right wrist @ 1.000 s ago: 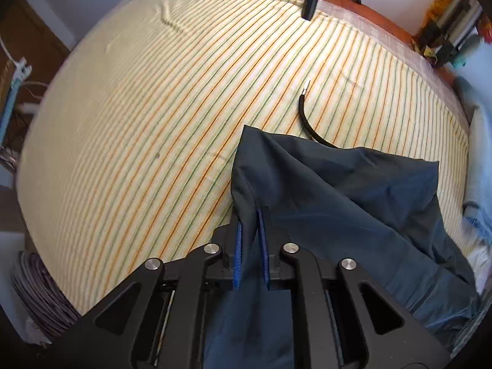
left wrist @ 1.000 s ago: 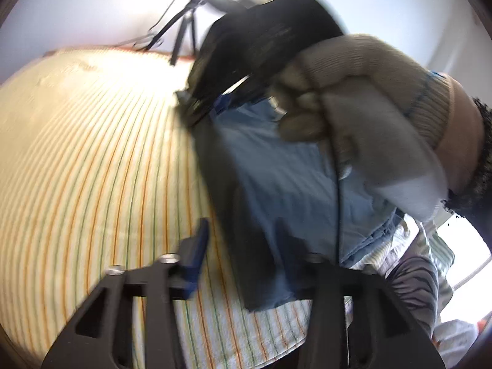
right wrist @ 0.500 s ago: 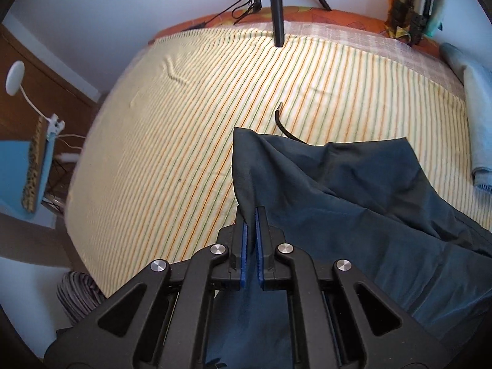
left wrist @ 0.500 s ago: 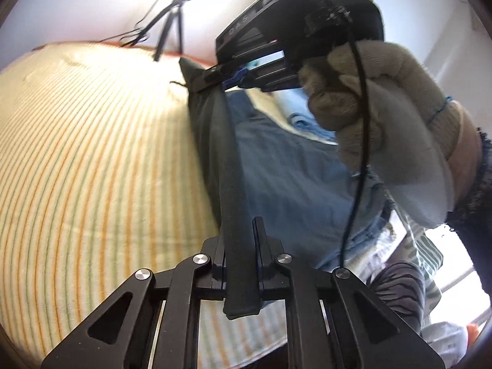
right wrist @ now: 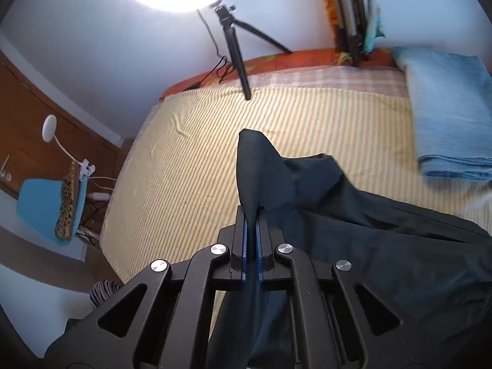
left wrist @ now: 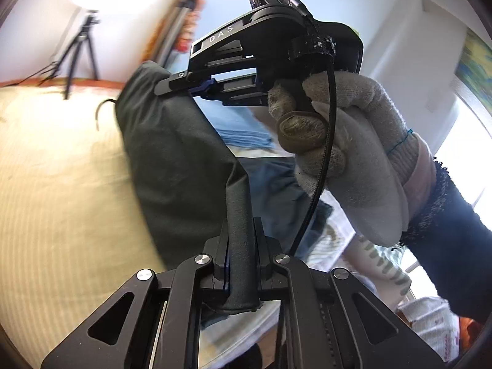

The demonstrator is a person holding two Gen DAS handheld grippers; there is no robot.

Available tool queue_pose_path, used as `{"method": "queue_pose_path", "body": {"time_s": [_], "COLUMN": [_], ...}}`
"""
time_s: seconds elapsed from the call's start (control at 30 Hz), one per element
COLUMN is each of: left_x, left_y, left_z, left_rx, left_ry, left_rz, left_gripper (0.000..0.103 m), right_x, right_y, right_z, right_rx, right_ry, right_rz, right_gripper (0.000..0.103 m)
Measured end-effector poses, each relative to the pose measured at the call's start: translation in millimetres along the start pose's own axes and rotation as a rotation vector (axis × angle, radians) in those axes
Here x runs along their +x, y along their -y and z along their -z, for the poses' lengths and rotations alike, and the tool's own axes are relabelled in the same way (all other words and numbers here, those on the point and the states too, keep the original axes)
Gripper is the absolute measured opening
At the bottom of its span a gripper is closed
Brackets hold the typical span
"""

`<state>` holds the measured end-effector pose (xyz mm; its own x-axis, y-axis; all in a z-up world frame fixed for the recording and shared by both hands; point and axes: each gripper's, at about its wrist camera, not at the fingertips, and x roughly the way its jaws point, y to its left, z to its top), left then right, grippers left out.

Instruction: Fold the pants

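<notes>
Dark pants (left wrist: 172, 166) hang lifted above the striped bed (left wrist: 52, 184). My left gripper (left wrist: 240, 264) is shut on a fold of their edge, the cloth running up between its pads. Ahead and higher, the right gripper (left wrist: 196, 87), held by a gloved hand (left wrist: 353, 160), pinches another part of the same edge. In the right wrist view the right gripper (right wrist: 252, 233) is shut on a raised peak of the pants (right wrist: 353, 230), whose bulk drapes down to the right over the bed (right wrist: 190, 166).
A ring light on a tripod (right wrist: 236, 58) stands at the bed's far edge. Folded blue cloth (right wrist: 449, 113) lies at the far right of the bed. A blue chair (right wrist: 46, 206) and a lamp stand left of it. A loose cable (left wrist: 100, 113) lies on the sheet.
The left gripper went from open beside the pants to shut on their edge. Both grippers rose, lifting the pants off the bed, and the views tilted up toward the wall.
</notes>
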<state>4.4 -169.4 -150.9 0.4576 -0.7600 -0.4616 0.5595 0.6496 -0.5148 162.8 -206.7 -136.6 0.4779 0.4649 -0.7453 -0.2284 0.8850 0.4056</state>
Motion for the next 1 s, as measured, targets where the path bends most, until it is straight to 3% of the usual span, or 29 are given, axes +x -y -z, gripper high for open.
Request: {"method": "queue_pose_path", "body": {"time_s": [0.63, 0.83, 1.0], "left_x": [103.4, 116.4, 151.0], "left_y": [79.4, 93.5, 116.1], "left_z": [-42.5, -44.7, -40.7], "left_rx": [0.14, 0.188, 0.228], "left_ry": [-0.131, -0.163, -0.213], "left_rz": [0.218, 0.241, 0.257], "left_gripper": [0.007, 0.007, 0.007], "right_x": [-104.8, -117.0, -122.8], "right_y": [151.7, 207.4, 238.6], "right_z": [16.1, 33.5, 37.9], "right_rx": [0.151, 0.226, 0.248], "right_ry": [0.115, 0.119, 0.117], "right_rz": [0.108, 0.135, 0.183], "right_gripper": [0.005, 0.004, 0.004]}}
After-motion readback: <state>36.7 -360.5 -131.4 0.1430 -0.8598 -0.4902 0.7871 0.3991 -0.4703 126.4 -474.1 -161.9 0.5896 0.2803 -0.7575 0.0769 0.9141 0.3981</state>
